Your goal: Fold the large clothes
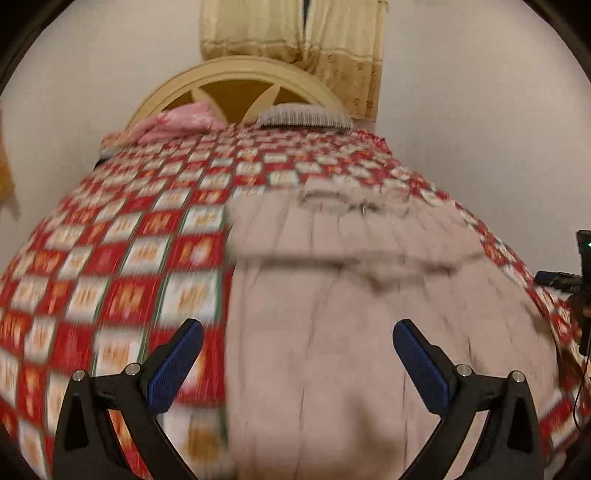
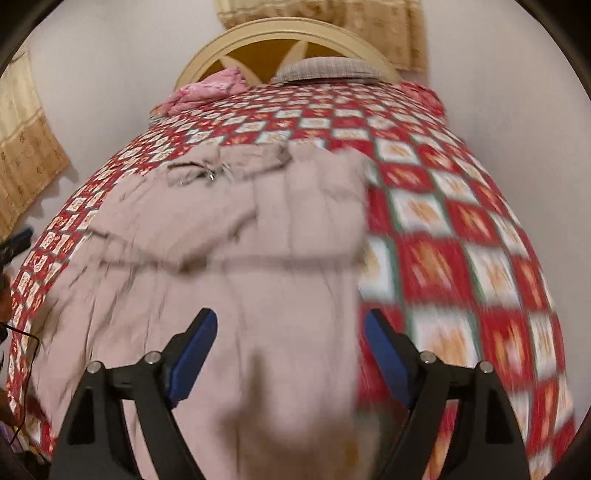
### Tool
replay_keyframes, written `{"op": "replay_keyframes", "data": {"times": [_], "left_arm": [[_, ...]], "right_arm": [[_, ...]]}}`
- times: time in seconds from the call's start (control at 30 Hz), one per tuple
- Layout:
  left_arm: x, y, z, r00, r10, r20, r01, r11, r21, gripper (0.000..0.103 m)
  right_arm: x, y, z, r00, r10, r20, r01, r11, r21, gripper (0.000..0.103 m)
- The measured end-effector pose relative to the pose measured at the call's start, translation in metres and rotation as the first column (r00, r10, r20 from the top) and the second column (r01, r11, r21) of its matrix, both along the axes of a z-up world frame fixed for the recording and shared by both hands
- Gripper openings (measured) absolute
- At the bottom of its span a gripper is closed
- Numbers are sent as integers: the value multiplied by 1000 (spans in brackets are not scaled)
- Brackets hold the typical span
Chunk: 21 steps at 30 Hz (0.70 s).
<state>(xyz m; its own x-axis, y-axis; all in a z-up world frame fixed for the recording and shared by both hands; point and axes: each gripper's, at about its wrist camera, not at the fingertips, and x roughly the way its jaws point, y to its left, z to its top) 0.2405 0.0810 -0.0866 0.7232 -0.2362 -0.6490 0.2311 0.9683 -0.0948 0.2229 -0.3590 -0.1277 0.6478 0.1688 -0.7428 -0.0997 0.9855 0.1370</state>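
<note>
One beige garment [image 1: 369, 314] lies lengthwise, collar toward the headboard [image 1: 236, 79].

The beige garment [image 1: 332, 314] is smeared by blur in both views, and its near end is cut off by the bottom edge; the squares on the red bedspread [image 1: 110, 266] are too blurred to be read; a black device [image 1: 583, 273] is cut off at the right edge and cannot be told.

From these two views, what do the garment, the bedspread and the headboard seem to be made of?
Garment: soft matte woven cloth, probably; it creases and drapes.
Bedspread: printed fabric, red and white checks, matte.
Headboard: likely painted wood, cream with a slight sheen; blur leaves it open.
</note>
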Motion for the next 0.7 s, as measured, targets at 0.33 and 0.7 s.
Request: {"op": "replay_keyframes", "data": {"times": [0.33, 0.7], "left_arm": [[-56, 31, -76, 993, 65, -100, -77, 990, -117, 102], [-65, 7, -78, 997, -28, -68, 21, 994, -107, 15]], "right_arm": [[-106, -2, -38, 993, -104, -56, 112, 980, 165, 87], [-123, 20, -64, 991, -89, -103, 110, 970, 217, 17]]}}
